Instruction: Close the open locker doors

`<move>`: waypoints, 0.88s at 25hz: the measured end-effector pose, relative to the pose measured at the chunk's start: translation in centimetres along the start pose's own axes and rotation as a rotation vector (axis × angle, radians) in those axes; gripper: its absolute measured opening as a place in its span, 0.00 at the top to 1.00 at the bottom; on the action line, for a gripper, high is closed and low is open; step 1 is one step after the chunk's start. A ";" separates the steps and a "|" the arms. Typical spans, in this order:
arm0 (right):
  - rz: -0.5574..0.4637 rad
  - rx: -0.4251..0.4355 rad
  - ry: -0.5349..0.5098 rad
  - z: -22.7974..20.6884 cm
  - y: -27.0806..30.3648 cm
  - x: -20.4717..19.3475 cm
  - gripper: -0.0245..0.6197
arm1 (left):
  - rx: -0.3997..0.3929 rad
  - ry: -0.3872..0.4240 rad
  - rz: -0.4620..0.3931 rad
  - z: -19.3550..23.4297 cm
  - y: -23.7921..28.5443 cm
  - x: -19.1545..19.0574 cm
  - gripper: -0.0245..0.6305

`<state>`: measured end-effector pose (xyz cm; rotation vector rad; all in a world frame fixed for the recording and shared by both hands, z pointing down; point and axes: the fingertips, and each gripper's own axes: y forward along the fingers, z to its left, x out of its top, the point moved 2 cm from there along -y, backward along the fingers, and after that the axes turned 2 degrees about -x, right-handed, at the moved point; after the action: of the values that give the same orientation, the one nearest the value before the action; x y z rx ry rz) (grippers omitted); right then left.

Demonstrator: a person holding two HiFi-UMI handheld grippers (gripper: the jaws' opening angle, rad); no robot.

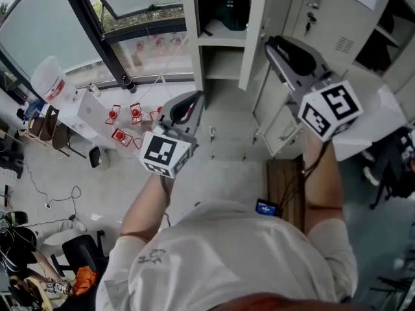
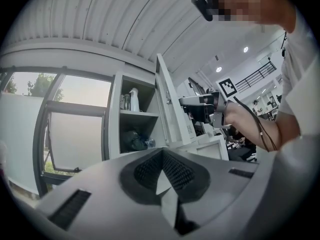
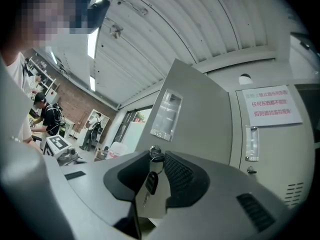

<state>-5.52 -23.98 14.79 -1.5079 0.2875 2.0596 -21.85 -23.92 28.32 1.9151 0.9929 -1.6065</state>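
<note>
A grey locker door (image 3: 200,114) stands ajar, edge-on in the head view (image 1: 255,31). A key (image 3: 155,154) with a dark fob hangs in its lock. My right gripper (image 3: 156,156) is at that lock, the key showing in the narrow gap between its jaws; it also shows in the head view (image 1: 275,47). Behind the door is the open compartment (image 2: 132,124) with a white bottle (image 2: 134,99) and a dark bag (image 2: 131,140). My left gripper (image 2: 162,151) is raised left of the door with nothing in it, pads together at the tips (image 1: 188,105).
A closed locker with a red-printed notice (image 3: 270,106) stands right of the door. A large window (image 2: 75,129) lies left of the lockers. Another white door panel (image 1: 373,122) juts out at lower right. Chairs and clutter (image 1: 45,122) sit at left.
</note>
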 end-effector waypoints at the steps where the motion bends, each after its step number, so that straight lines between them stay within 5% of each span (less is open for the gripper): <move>1: 0.002 -0.004 0.010 0.2 0.2 0.1 0.82 | -0.003 0.000 -0.003 0.2 -0.2 0.1 0.96; 22: 0.044 -0.151 0.159 1.4 9.1 -1.0 0.83 | -0.057 0.011 -0.043 7.3 -2.6 0.0 0.96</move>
<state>-11.53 -31.02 14.80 -1.7752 0.2321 2.0371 -28.54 -27.61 27.02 1.8789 1.0803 -1.5755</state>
